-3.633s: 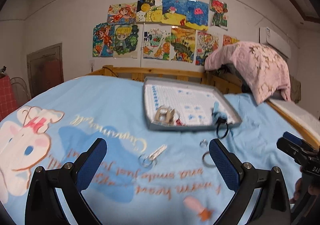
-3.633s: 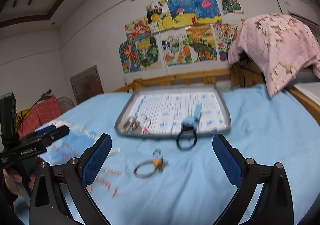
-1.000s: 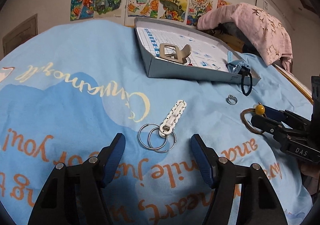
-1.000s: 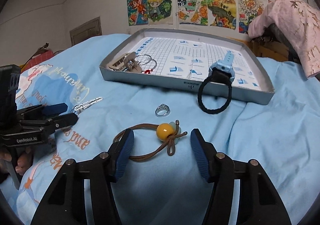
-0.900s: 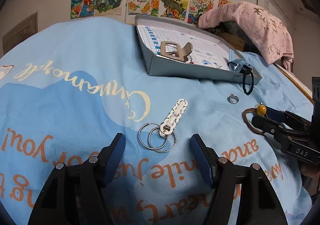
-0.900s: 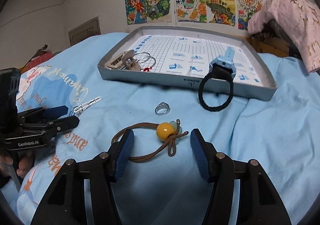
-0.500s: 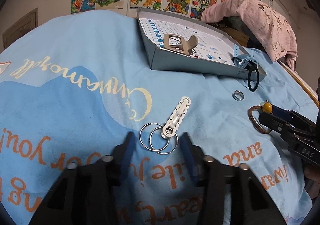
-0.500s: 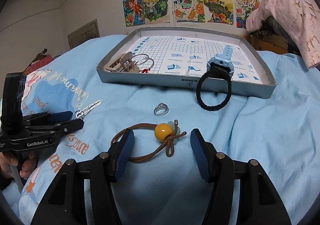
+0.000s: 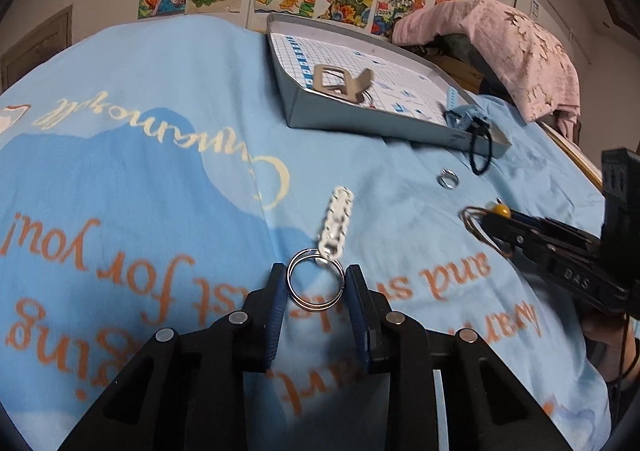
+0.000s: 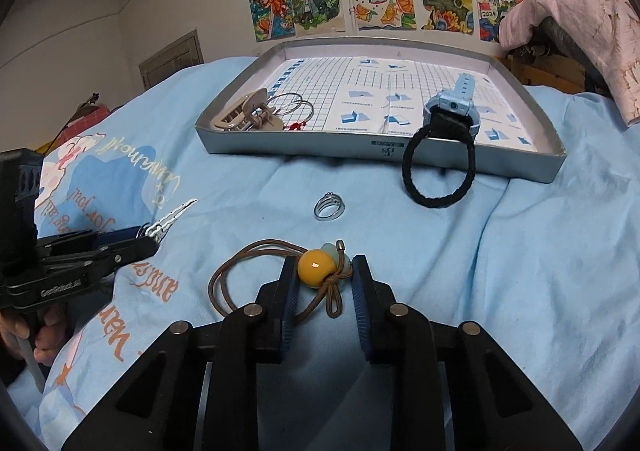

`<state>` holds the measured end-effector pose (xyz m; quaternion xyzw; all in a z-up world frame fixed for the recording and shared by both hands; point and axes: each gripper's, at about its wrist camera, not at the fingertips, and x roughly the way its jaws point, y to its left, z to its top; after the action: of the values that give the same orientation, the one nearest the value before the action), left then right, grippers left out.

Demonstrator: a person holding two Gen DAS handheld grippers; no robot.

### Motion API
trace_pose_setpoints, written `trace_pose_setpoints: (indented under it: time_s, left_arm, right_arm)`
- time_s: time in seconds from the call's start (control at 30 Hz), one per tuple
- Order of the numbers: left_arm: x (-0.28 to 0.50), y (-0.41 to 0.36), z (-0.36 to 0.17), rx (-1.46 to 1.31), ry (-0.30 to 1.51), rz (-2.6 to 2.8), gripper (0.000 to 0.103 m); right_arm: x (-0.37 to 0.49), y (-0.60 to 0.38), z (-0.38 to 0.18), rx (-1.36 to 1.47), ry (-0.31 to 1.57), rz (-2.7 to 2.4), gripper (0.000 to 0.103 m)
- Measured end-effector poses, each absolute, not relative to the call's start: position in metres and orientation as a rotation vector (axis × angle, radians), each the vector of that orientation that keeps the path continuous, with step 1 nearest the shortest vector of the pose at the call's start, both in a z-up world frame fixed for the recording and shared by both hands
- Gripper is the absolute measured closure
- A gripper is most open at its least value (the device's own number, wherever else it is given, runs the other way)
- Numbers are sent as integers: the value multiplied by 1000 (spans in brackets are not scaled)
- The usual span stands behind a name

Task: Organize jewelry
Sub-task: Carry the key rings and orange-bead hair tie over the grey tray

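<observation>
In the left wrist view my left gripper (image 9: 315, 275) has its jaws closing on a pair of silver rings (image 9: 298, 299) with a white charm (image 9: 338, 219). The blue pads touch both sides of the rings, which lie on the blue bedspread. In the right wrist view my right gripper (image 10: 325, 266) has its jaws closing on a brown cord hair tie (image 10: 224, 275). Its yellow bead (image 10: 314, 267) sits pinched between the pads. The grey tray (image 10: 384, 155) lies beyond, holding a beige hair claw (image 10: 244, 113), wire hoops (image 10: 296, 105) and a blue watch (image 10: 454, 107).
A small silver ring (image 10: 329, 207) lies loose between the hair tie and the tray. A black hair band (image 10: 438, 203) hangs over the tray's front wall. A pink cloth (image 10: 592, 11) drapes over furniture at the right. A person's hand (image 10: 44, 331) holds the left gripper.
Both grippers' jaws have closed in, the left around the silver rings, pushing them together, and the right onto the yellow bead. Earlier both were raised and wide open farther back.
</observation>
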<state>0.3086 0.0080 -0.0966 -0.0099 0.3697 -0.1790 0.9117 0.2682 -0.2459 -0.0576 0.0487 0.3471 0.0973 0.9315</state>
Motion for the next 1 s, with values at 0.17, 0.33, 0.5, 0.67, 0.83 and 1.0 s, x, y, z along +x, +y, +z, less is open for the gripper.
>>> trace_pose_setpoints:
  time_s: [0.17,0.33,0.5,0.67,0.83,1.0]
  left_arm:
    - [296,2,-95,3,783,-393,75]
    - [284,-3,-94,25,780,-401,75]
    - [275,-4,-81,37,727,-373,75]
    - [269,-8,-69,55,696,-333,75]
    - [272,-24,-62,69,692,-328,75]
    - [285,-41,-55,68,681,-341,75]
  right_arm:
    - [265,-243,-59,108,727,224,80]
    - [259,-238,-59,105,738,246,80]
    - [252,-234,-58,107,731,296,81]
    - [250,-232,-57,118,724,330,81]
    - [245,-250,-48,197,678,308,81]
    - [250,-274,-37,272,617,266,81]
